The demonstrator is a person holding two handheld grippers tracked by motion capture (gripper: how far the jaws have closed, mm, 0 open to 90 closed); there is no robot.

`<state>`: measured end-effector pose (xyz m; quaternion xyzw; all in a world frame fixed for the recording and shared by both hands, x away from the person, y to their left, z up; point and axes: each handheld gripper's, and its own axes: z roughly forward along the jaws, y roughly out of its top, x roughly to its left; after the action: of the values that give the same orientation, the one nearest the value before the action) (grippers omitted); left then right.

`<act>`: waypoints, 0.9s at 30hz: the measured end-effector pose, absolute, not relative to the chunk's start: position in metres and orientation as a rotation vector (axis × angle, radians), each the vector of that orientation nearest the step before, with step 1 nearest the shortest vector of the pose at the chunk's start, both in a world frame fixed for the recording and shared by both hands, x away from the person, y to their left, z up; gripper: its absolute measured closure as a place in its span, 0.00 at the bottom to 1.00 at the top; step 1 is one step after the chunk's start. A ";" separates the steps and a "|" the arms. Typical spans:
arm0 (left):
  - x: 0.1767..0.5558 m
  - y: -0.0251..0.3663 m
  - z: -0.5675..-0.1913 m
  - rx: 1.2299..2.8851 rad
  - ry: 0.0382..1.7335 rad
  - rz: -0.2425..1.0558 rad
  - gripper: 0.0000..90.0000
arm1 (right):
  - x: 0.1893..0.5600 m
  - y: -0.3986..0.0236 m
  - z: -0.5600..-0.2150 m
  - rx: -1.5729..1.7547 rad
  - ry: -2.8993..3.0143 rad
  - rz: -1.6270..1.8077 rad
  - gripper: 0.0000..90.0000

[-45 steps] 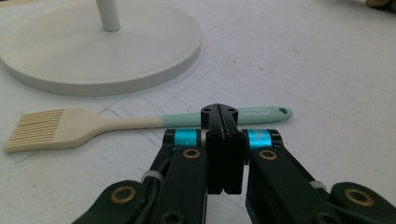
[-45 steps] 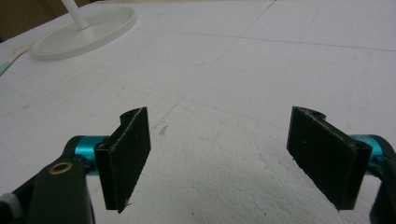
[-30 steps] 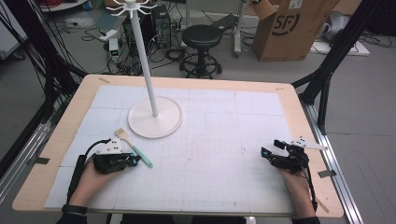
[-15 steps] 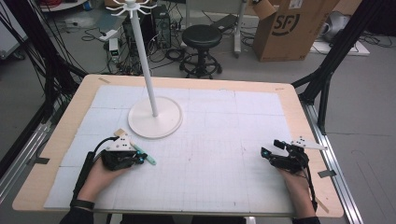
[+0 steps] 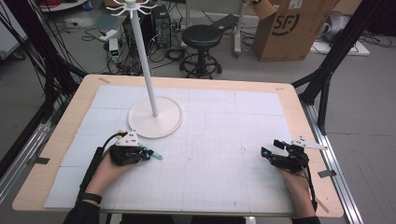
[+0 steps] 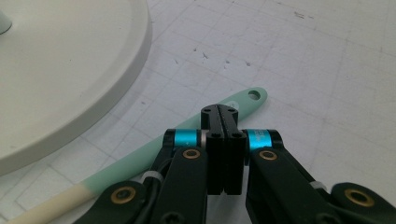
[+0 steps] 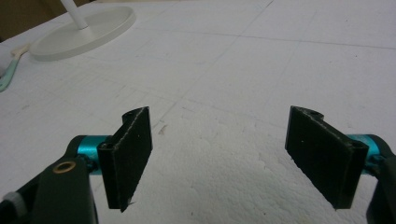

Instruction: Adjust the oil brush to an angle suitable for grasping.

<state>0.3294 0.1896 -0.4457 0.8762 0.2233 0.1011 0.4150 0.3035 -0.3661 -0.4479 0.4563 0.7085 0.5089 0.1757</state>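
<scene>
Since the earlier frames the left tongs (image 5: 140, 153) have travelled forward and to the right along the worktop (image 5: 224, 140), and they now sit directly over the mint-green brush (image 6: 187, 135), where one second ago they were beside it; the right tongs (image 5: 275, 156) have not changed their place. In the left gripper view the two jaws of the left tongs (image 6: 223, 114) stand pressed together, with no gap between them, and the handle passes under them; I judge that they rest on top of the handle and do not hold it, because nothing is between the jaws. The long axis of the brush runs diagonally across the tongs: the end with the small hanging hole (image 6: 254, 94) lies just beyond the tips and to their right; the cream-coloured bristle end (image 6: 42, 205) lies back and to their left, close to the hand. The round white base of the stand (image 6: 60, 70) is just to the left of the tongs, near the handle but not touching it, as far as I can tell. The right tongs (image 7: 229, 158) are wide apart and empty, low over the bare worktop, and the brush (image 7: 7, 74) is far to their left, near the stand base (image 7: 79, 32); so the left hand (image 5: 105, 170) is clearly the nearer one. For a grasp, I think the left jaws must first separate and come down on both sides of the handle, across its axis.
</scene>
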 end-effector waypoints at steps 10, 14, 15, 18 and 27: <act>0.339 0.178 -0.444 2.217 0.570 0.250 1.00 | 0.304 -0.367 -0.448 1.289 2.004 1.442 0.26; 0.339 0.179 -0.444 2.214 0.576 0.246 1.00 | 0.304 -0.366 -0.448 1.295 2.006 1.442 0.26; 0.339 0.180 -0.443 2.217 0.584 0.245 1.00 | 0.304 -0.366 -0.448 1.301 2.007 1.444 0.26; 0.339 0.186 -0.439 2.178 0.607 0.213 0.91 | 0.304 -0.367 -0.448 1.291 2.005 1.444 0.26; 0.328 0.218 -0.413 1.981 0.587 0.218 0.48 | 0.303 -0.366 -0.448 1.296 2.006 1.443 0.26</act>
<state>0.3277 0.2183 -0.4127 0.8216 0.2436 0.0903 0.5074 0.3034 -0.3659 -0.4478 0.4572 0.7079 0.5092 0.1749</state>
